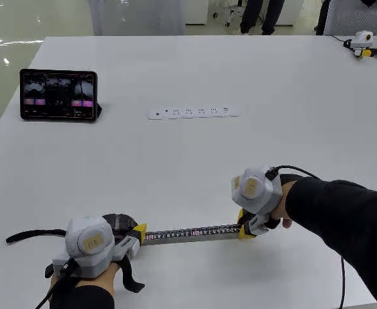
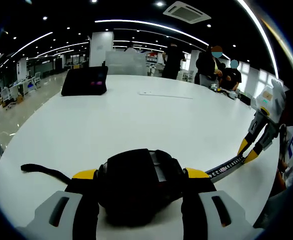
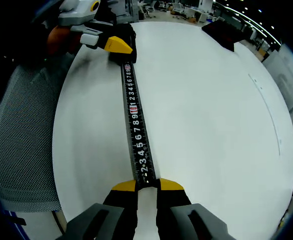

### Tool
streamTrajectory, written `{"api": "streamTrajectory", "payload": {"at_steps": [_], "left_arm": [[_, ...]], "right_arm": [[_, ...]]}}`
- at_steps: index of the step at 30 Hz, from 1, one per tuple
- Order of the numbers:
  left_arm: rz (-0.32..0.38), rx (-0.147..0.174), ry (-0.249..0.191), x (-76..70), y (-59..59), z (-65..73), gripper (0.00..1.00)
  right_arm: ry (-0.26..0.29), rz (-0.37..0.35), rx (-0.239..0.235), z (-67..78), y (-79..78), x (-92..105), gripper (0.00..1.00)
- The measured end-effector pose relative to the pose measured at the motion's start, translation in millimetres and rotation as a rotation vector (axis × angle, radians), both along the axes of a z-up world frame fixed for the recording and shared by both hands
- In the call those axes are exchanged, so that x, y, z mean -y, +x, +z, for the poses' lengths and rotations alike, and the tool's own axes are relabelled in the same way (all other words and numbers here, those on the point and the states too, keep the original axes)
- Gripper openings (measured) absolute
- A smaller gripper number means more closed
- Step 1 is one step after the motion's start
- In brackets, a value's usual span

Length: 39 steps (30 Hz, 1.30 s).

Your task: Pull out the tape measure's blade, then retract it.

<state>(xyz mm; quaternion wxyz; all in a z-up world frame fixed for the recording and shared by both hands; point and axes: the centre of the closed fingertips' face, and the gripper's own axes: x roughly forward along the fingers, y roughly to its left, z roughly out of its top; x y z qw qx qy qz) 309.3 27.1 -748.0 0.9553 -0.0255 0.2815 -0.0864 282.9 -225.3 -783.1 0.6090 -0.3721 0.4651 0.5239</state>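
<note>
Head view: left gripper at 7 o'clock clamped on case; right gripper at 5 o'clock pinched shut on blade tip; blade lies flat on table between them. Pull straight along its line, keep case pinned; for retraction feed it back slowly, don't release the tip; rest of blade likely coiled inside case.

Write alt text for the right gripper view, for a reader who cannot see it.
The right gripper pinches the end of a tape measure's blade. The blade runs flat across a white table to the black case, which is held by the left gripper. A dark tablet stands farther off on the table.
</note>
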Motion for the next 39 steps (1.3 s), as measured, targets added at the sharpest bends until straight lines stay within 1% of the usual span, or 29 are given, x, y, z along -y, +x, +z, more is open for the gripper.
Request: {"api": "streamTrajectory", "payload": {"at_steps": [2, 6, 17, 24, 34, 39], "left_arm": [[0.0, -0.006, -0.001, 0.0, 0.0, -0.2, 0.62], [-0.001, -0.015, -0.002, 0.1, 0.0, -1.1, 0.62], [-0.001, -0.021, -0.001, 0.1, -0.3, -1.5, 0.63], [-0.004, -0.031, -0.001, -0.2, 0.2, -1.8, 0.62], [-0.003, -0.033, 0.002, -1.0, 0.8, -1.7, 0.63], [-0.003, -0.034, 0.001, -1.2, 0.9, -1.6, 0.63]], "right_arm": [[-0.007, 0.012, 0.003, -0.2, -0.4, -1.0, 0.1], [-0.003, 0.013, 0.004, -0.6, 0.5, -2.8, 0.1], [0.018, 0.017, 0.018, -0.6, 0.3, -9.4, 0.1], [0.025, 0.016, 0.009, -1.2, 0.6, -12.4, 0.1], [0.016, 0.027, 0.005, -0.7, 1.4, -18.5, 0.1], [0.017, 0.019, 0.005, -0.5, 1.6, -21.9, 0.1]]}}
